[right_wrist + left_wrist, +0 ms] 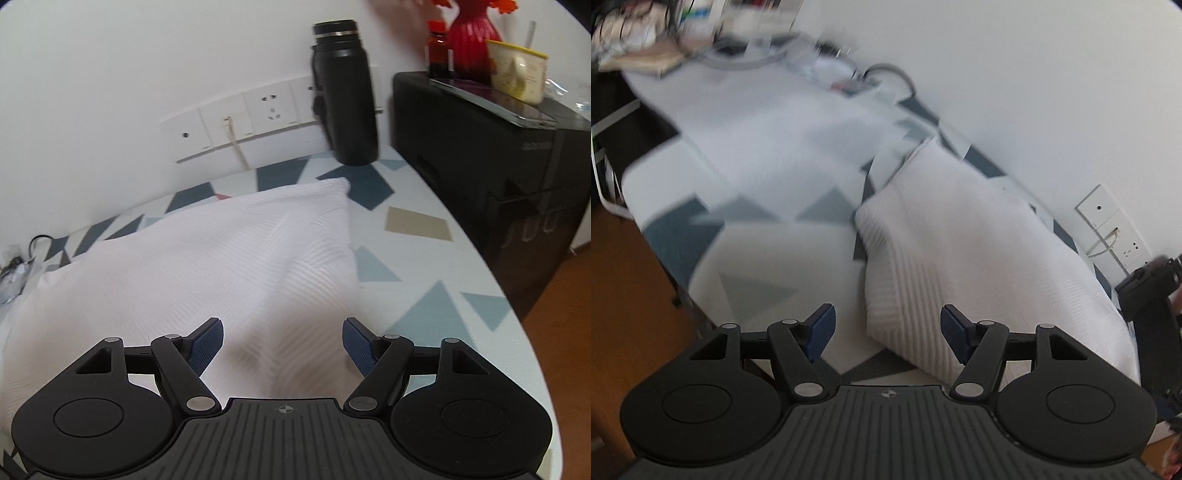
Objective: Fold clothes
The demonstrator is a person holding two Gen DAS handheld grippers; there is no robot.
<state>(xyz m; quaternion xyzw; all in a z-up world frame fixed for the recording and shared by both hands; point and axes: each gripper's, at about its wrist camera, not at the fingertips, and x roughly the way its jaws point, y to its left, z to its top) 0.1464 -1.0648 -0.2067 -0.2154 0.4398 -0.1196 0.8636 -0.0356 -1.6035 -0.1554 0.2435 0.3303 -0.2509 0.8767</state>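
A white ribbed garment (960, 236) lies folded on a table with a triangle-patterned cloth (757, 243). My left gripper (888, 332) is open and empty, just above the garment's near left corner. In the right wrist view the same garment (207, 258) spreads out ahead. My right gripper (282, 345) is open and empty, hovering over the garment's near right part. The right gripper's black body (1152, 295) shows at the right edge of the left wrist view.
A black bottle (345, 92) stands by the wall sockets (258, 110). A black box (491, 158) at the right carries a red vase (472, 40), a cup (517, 70) and a tablet. Clutter (639, 40) lies at the table's far end. Wooden floor (624, 295) lies left.
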